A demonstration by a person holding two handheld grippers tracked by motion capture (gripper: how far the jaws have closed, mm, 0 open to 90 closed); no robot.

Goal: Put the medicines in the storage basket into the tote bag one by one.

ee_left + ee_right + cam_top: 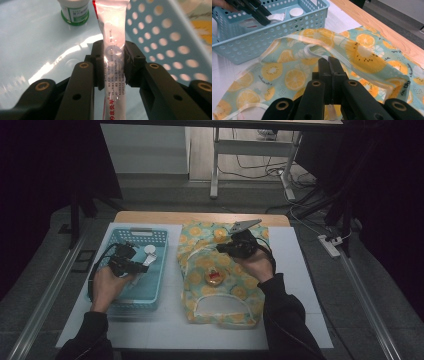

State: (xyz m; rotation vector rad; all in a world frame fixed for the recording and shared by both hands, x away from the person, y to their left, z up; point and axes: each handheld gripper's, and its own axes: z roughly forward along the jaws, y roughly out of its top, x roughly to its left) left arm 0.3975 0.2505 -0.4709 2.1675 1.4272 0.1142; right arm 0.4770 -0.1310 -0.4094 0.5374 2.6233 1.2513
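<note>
Left gripper (113,62) is clamped across a white tube (113,32) over the blue basket (150,292), pads pressing its flat sides near mid-length, probably so it hangs straight for carrying to the bag. Right gripper (329,62) is closed, pinching the rim of the bag (220,270) and holding that edge raised off the table (300,270), likely to keep the mouth open for loading. Tube: glossy, soft, with red and dark print and a red crimp strip at the far end. A white jar (75,11) with a green band stands in the basket beyond it. Bag: teal, with an orange-slice pattern.
</note>
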